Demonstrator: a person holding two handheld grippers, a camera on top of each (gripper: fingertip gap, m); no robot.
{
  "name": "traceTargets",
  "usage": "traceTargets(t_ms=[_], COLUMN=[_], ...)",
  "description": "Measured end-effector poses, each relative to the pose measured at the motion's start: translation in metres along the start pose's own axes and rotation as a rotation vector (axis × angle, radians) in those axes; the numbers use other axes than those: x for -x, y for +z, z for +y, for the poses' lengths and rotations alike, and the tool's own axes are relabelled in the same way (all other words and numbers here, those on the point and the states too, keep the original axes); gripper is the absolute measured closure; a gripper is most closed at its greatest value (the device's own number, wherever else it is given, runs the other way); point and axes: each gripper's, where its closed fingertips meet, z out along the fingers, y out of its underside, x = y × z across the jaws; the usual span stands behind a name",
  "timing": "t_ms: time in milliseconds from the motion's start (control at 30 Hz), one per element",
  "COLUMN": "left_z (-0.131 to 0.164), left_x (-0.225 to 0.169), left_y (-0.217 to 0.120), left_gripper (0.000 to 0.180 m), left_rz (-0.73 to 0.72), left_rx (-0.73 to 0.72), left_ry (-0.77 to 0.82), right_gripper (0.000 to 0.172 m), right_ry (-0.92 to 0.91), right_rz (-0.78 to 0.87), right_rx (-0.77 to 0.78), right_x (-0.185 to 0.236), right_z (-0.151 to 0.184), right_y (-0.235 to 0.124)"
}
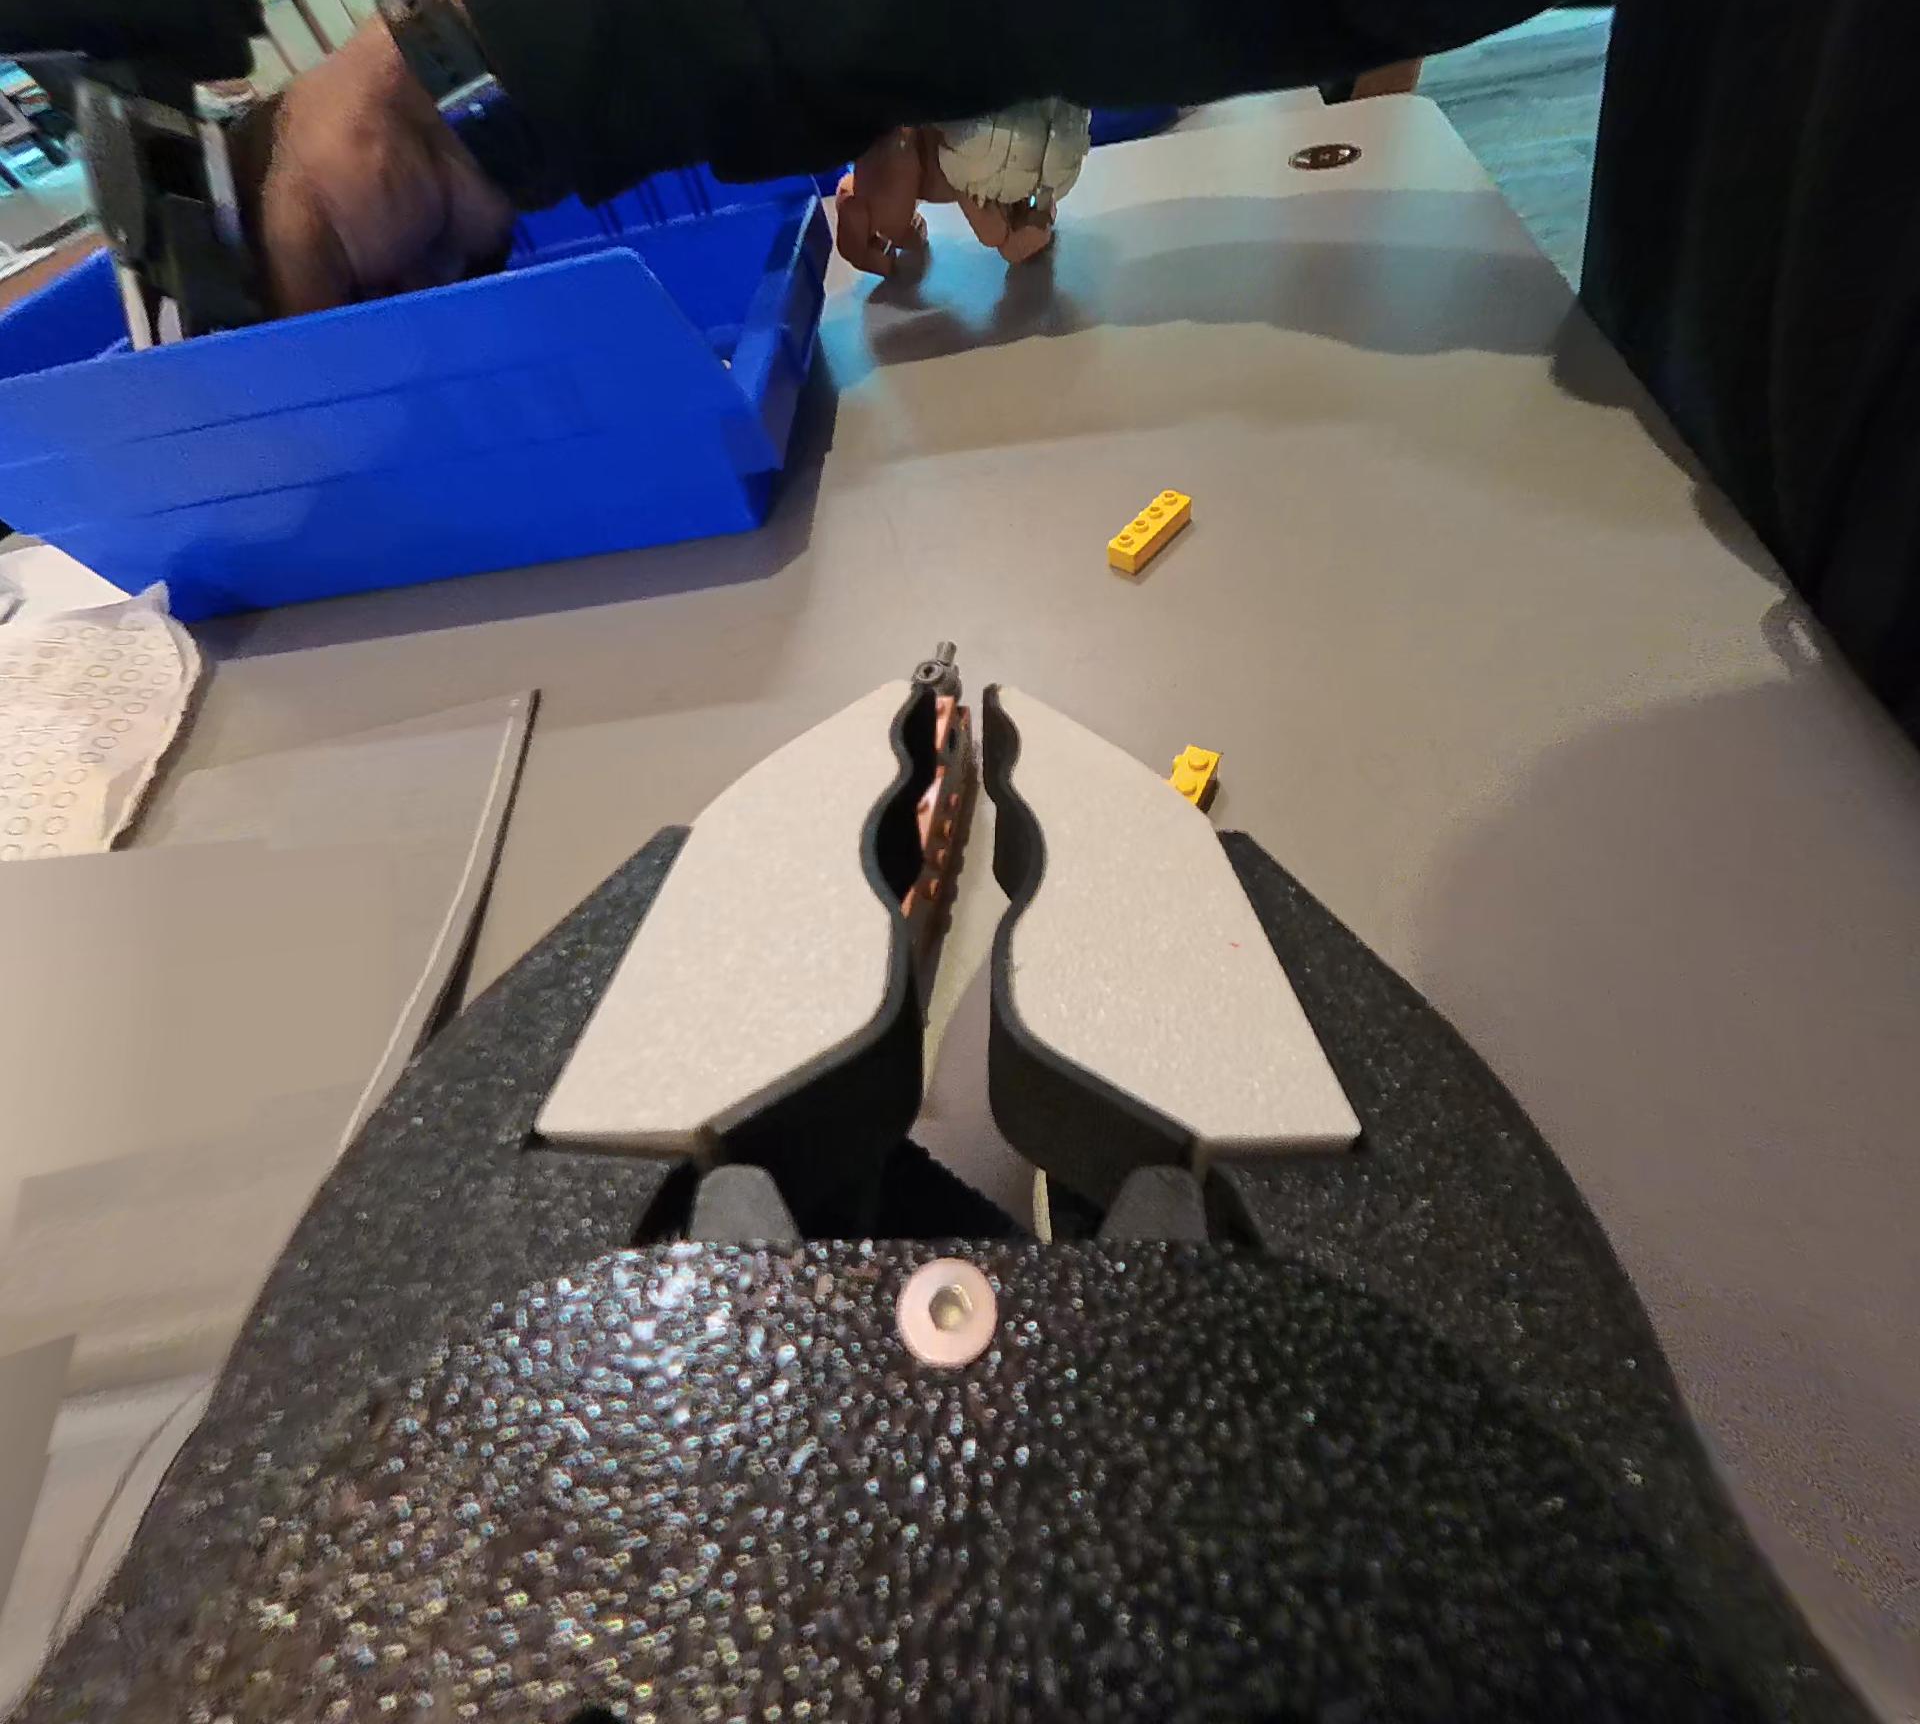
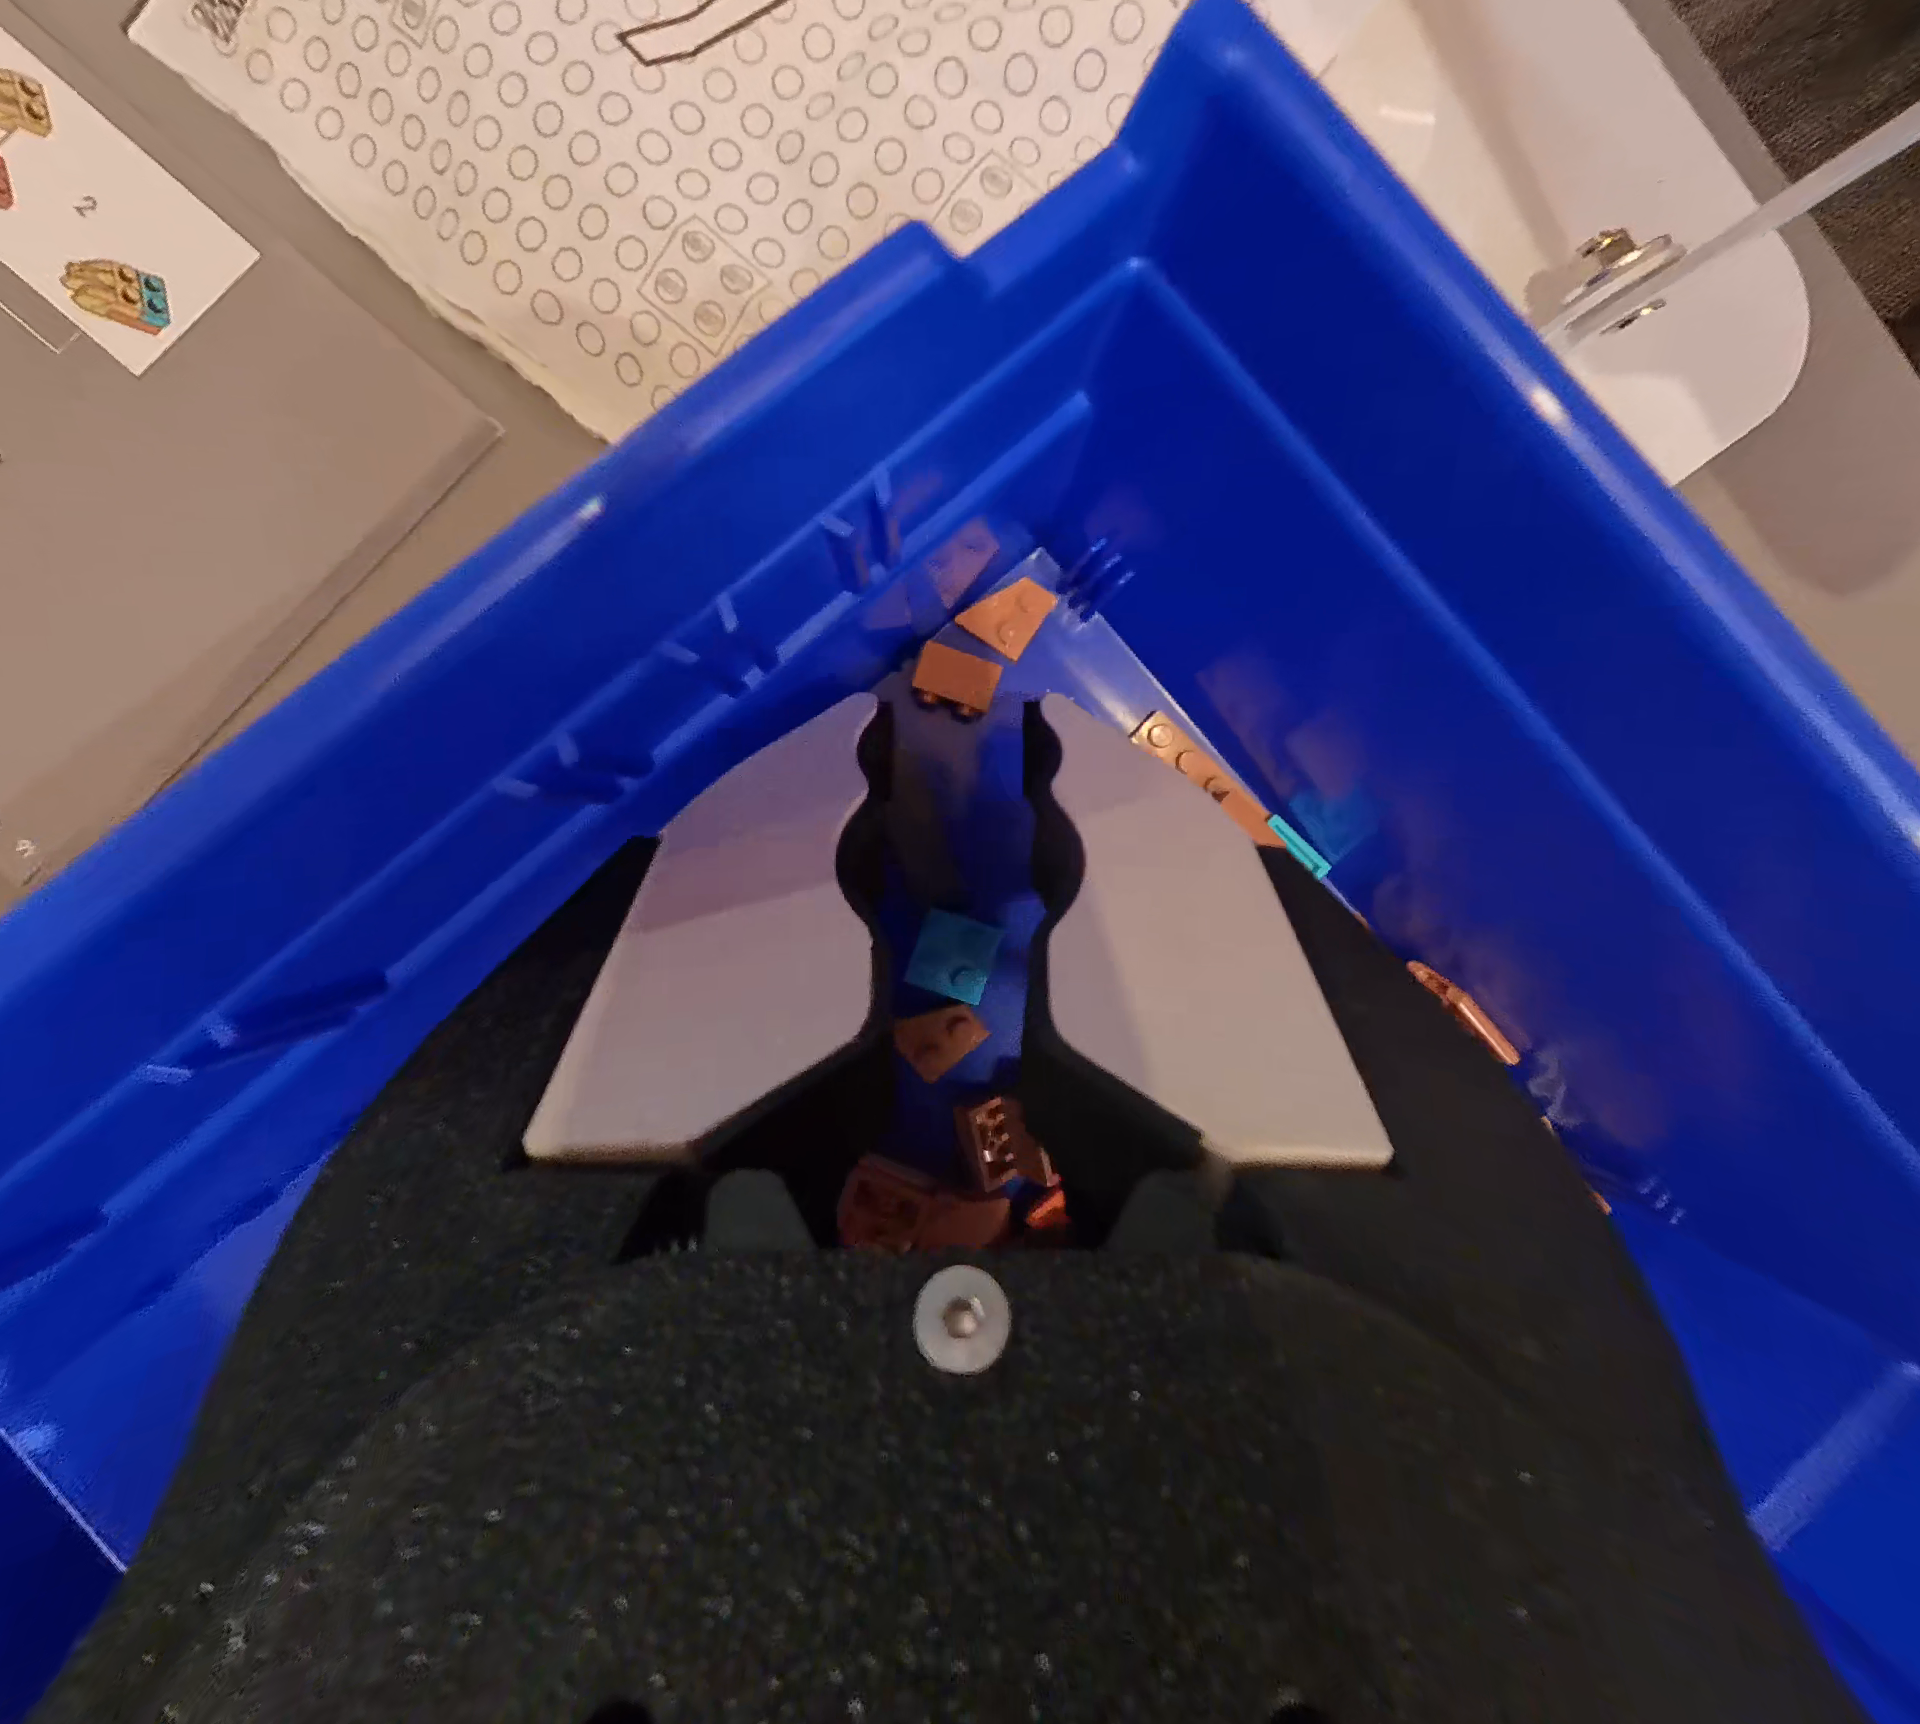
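Your left gripper (image 1: 961,698) clamps a brown studded plate (image 1: 948,817) edge-on; keep it level. Your right gripper (image 2: 951,718) hangs parted and empty inside the blue bin (image 2: 1351,531). A brown brick (image 2: 956,675) lies at twelve o'clock, seemingly just clear of the fingertips; centre on it.

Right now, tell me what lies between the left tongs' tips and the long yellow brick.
In the left wrist view, only bare grey table lies between the left tongs and the long yellow brick.

Glossy, smooth plastic forms the blue bin (image 2: 1351,448); beside it lies a matt, crinkled paper sheet (image 2: 644,116). The yellow brick (image 1: 1148,531) near the bin looks like shiny plastic on a matt grey table (image 1: 1351,635).
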Motion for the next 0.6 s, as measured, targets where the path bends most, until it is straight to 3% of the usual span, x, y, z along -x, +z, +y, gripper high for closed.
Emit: traceTargets(t_ms=[267,600], left_z=[-0.007,-0.005], left_x=[0.002,0.006], left_y=[-0.014,-0.014], left_gripper=[0.173,0.173], left_rz=[-0.006,-0.021], left_rx=[-0.074,-0.065], left_ry=[-0.035,-0.045], right_gripper=[0.142,0.139], right_ry=[0.036,0.057], right_rz=[0.008,-0.007], right_rx=[-0.059,-0.066], right_x=[-0.007,-0.01], right_z=[0.003,0.005], right_y=[-0.005,-0.009])
